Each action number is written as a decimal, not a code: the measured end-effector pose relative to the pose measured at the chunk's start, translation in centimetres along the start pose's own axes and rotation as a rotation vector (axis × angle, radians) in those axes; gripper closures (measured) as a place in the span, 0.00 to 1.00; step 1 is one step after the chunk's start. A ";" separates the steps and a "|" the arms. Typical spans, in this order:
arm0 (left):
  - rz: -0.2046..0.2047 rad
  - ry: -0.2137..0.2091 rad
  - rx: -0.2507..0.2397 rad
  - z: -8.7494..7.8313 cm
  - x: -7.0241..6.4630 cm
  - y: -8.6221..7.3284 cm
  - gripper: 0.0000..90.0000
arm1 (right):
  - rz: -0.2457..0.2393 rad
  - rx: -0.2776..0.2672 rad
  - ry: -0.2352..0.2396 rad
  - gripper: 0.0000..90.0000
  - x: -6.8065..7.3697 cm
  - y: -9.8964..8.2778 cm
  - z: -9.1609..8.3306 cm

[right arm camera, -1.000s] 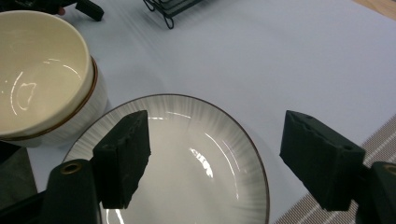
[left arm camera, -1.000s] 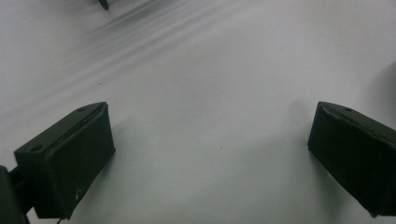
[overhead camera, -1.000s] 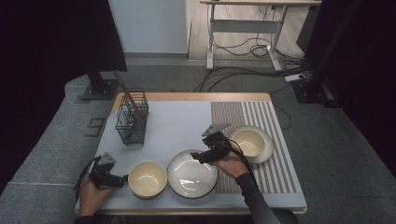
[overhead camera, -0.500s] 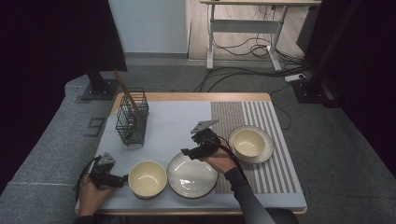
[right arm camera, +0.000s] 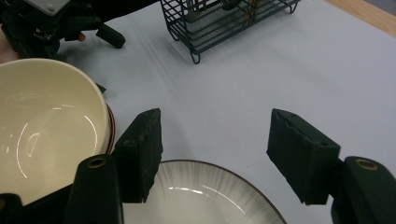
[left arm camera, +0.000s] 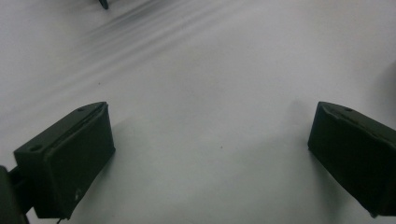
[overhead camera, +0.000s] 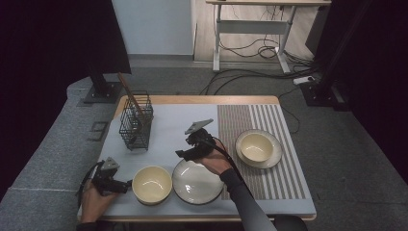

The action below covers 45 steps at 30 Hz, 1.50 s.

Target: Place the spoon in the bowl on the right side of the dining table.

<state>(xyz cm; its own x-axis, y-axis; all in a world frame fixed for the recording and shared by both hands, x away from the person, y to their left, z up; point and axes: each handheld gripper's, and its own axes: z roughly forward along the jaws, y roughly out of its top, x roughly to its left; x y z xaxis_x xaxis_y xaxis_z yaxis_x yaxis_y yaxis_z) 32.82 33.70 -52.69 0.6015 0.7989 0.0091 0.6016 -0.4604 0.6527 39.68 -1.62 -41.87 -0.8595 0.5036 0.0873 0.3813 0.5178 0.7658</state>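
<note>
On blue mat: left gripper (overhead camera: pixel 126 185), basket (overhead camera: pixel 136 122), bowl (overhead camera: pixel 152 185), plate (overhead camera: pixel 197 181), right gripper (overhead camera: pixel 184 155).
Left jaws wide, empty, beside empty cream bowl; basket holding sticks; right jaws half-wide, just been closing on nothing, above empty plate's far rim.

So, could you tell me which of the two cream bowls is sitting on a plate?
The cream ceramic bowl on the striped mat, resting on a grey-rimmed plate. The other cream bowl sits directly on the pale blue mat.
</note>
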 end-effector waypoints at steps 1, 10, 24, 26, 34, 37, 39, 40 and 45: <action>0.000 0.000 0.000 0.0 0.0 0.0 0.00 | -0.002 -0.003 0.000 0.40 0.0 0.2 0.1; 0.000 0.000 -0.001 0.0 0.0 0.0 0.00 | -0.021 -0.019 0.018 0.44 0.1 1.6 1.1; -0.001 -0.001 0.000 0.0 0.0 0.0 0.00 | -0.068 -0.012 0.050 0.56 0.8 3.9 2.9; 0.000 -0.001 0.001 0.0 0.0 0.0 0.00 | -0.079 -0.013 0.049 0.58 1.0 4.3 3.1; -0.002 -0.002 0.000 0.0 0.0 0.0 0.00 | -0.096 -0.031 0.057 0.61 1.4 5.6 4.1; -0.001 -0.001 0.000 0.0 0.0 0.0 0.00 | -0.101 -0.038 0.056 0.62 1.6 6.1 4.5; -0.002 -0.001 0.000 0.0 0.0 0.0 0.00 | -0.103 -0.045 0.056 0.62 1.7 6.4 4.8; -0.002 -0.002 0.000 0.0 0.0 0.0 0.00 | -0.107 -0.048 0.045 0.62 1.7 6.5 4.9; -0.002 -0.002 0.001 0.0 0.0 0.0 0.00 | -0.110 -0.062 0.038 0.66 2.1 7.0 5.4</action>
<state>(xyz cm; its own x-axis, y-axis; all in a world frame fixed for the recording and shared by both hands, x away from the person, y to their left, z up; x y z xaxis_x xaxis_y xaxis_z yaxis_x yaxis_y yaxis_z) 32.84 33.71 -52.68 0.6011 0.7992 0.0062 0.6035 -0.4589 0.6521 42.39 6.81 -39.72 -0.9079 0.4186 0.0239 0.2629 0.5241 0.8101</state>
